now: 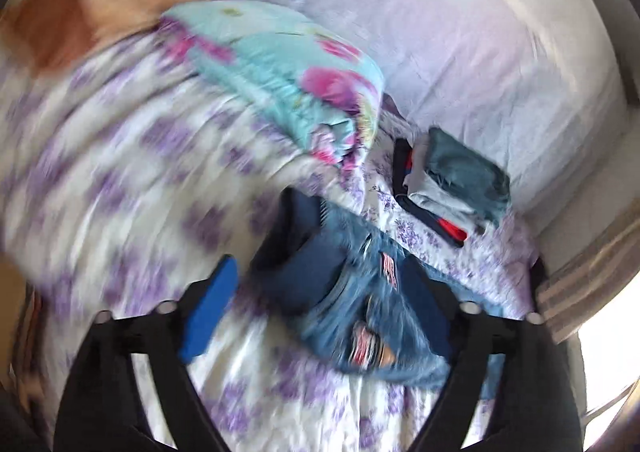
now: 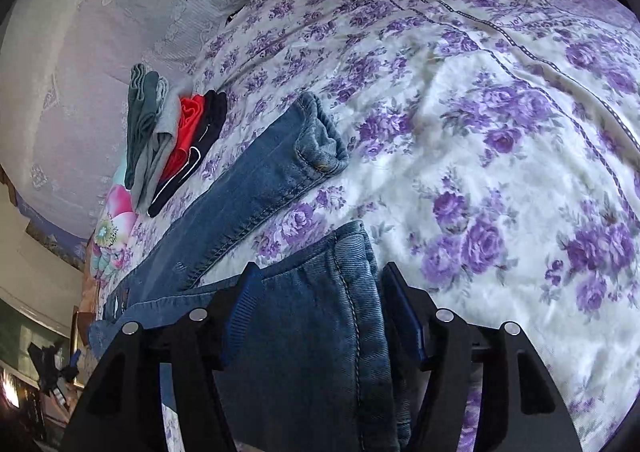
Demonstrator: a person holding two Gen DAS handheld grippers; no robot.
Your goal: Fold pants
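Blue jeans [image 1: 352, 292] lie bunched on the purple-flowered bedspread [image 1: 120, 171] in the blurred left wrist view. My left gripper [image 1: 316, 312] stands wide open around them, and its blue left pad [image 1: 208, 312] is clear of the denim. In the right wrist view one jeans leg [image 2: 280, 171] runs away towards its waistband end. The other leg [image 2: 320, 332] passes between the fingers of my right gripper [image 2: 320, 312]. That leg nearly fills the gap, and the jaws look open, with a thin dark gap at the right pad [image 2: 404, 316].
A stack of folded clothes [image 1: 452, 179] [image 2: 172, 139] in teal, grey, red and black sits by the white lace cover [image 1: 440, 31]. A teal flowered quilt [image 1: 280, 79] lies beside it. A person's bare arm [image 1: 120, 7] reaches in at upper left. Open bedspread [image 2: 500, 151] spreads to the right.
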